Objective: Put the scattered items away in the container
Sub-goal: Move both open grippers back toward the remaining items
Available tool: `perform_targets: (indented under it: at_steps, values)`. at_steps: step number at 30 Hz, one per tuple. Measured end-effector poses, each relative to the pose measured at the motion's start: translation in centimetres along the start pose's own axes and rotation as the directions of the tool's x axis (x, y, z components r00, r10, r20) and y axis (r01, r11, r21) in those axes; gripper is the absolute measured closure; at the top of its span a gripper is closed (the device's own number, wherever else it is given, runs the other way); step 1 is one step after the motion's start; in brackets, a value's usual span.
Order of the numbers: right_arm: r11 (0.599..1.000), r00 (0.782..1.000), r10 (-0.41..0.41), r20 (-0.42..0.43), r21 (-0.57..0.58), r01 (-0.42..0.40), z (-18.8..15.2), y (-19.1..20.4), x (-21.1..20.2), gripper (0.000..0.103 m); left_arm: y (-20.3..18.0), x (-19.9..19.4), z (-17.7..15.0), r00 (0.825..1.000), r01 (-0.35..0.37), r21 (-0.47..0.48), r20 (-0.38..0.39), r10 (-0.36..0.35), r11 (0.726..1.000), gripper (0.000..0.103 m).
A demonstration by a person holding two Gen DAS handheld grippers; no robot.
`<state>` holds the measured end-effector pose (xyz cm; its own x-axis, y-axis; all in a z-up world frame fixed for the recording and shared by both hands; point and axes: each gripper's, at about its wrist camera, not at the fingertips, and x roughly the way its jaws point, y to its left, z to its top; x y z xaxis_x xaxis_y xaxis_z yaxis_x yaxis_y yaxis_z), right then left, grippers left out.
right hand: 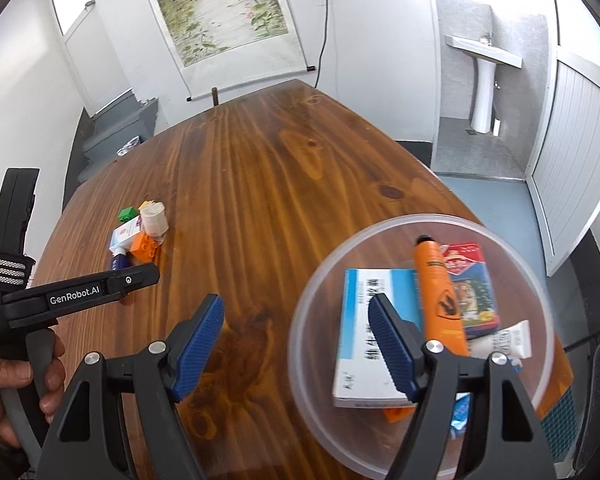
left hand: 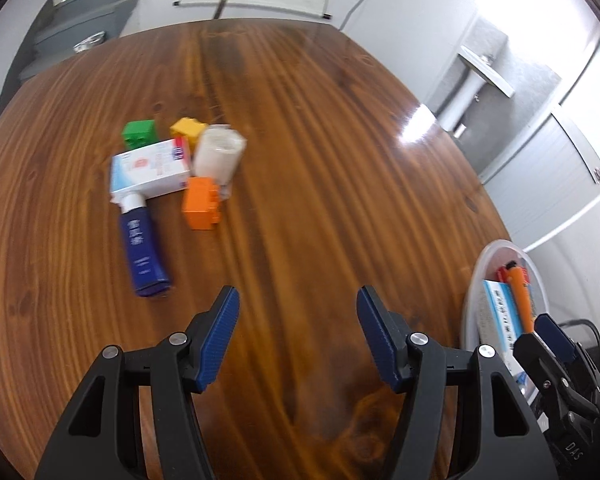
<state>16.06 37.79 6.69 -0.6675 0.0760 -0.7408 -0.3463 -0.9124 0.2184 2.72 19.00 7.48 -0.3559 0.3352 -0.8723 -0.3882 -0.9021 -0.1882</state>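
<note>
Six loose items are lying clustered on the table (left hand: 300, 120): the blue tube (left hand: 143, 246) is poking under the box (left hand: 152, 170), blocks blurring behind. Left gripper (left hand: 298, 336) is hanging wide, holding nothing. Right gripper (right hand: 296, 342) is gaping empty over the bowl (right hand: 540, 280), partly hiding its packets.

bright daylight — glare on table (left hand: 416, 120) | fisheye warp | slight blur

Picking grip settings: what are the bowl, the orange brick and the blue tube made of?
Bowl: translucent frosted plastic; contents show through the wall.
Orange brick: hard, smooth moulded plastic with studs.
Blue tube: likely soft plastic, slightly glossy, flat crimped end, white cap.
</note>
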Motion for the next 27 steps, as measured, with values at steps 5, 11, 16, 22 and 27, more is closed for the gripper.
perform_targets:
  at_steps: [5, 11, 16, 22, 27]
  values:
    - [0.999, 1.0, 0.017, -0.023, -0.028, -0.017, 0.1, 2.1, 1.1, 0.025, 3.9, 0.1, 0.3, 0.999, -0.048, -0.07, -0.003, 0.048, 0.996, 0.038]
    - [0.998, 0.998, 0.024, -0.06, -0.057, -0.027, -0.1, 4.3, 2.7, 0.025, 7.6, 1.1, 0.9, 0.995, -0.099, -0.123, -0.01, 0.098, 0.988, 0.038]
    - [0.997, 0.996, 0.022, -0.09, -0.075, -0.029, -0.1, 5.8, 3.7, 0.025, 9.4, 2.2, 1.8, 0.993, -0.114, -0.14, -0.023, 0.112, 0.984, 0.038]
    - [0.996, 0.992, 0.022, -0.121, -0.082, -0.032, -0.1, 7.3, 4.9, 0.025, 10.2, 4.1, 3.0, 0.992, -0.119, -0.133, -0.047, 0.114, 0.984, 0.038]
    - [0.996, 0.989, 0.023, -0.144, -0.087, -0.036, -0.2, 8.5, 6.0, 0.025, 10.6, 5.4, 3.3, 0.991, -0.127, -0.104, -0.063, 0.121, 0.986, 0.038]
